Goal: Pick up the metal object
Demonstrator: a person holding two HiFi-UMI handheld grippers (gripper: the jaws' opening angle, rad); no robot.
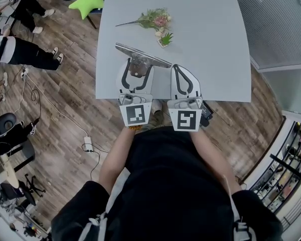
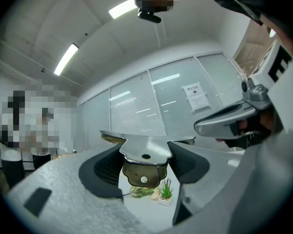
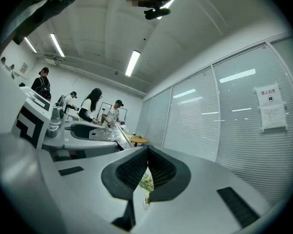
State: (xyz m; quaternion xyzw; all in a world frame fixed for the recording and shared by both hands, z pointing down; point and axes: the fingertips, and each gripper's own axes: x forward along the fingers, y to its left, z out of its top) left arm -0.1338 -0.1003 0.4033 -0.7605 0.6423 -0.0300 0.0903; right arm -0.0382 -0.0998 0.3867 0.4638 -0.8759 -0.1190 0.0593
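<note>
The metal object [image 1: 140, 59], a flat bracket with a long shiny bar across its top, sits between the jaws of my left gripper [image 1: 137, 68]. In the left gripper view the metal object [image 2: 144, 155] spans the gap, and both dark pads [image 2: 105, 172] press on its sides, so the left gripper [image 2: 144, 165] is shut on it above the table. My right gripper [image 1: 177, 69] hangs beside it over the near edge of the grey table [image 1: 210, 39]. In the right gripper view the right gripper [image 3: 147, 168] has its pads together with nothing between them.
A flower sprig [image 1: 153, 20] and a small potted plant [image 1: 165, 39] lie farther out on the table, and both show under the bracket [image 2: 156, 191]. A green star cushion [image 1: 89, 0] rests on a chair at the far left corner. People [image 1: 25, 51] stand on the wooden floor to the left.
</note>
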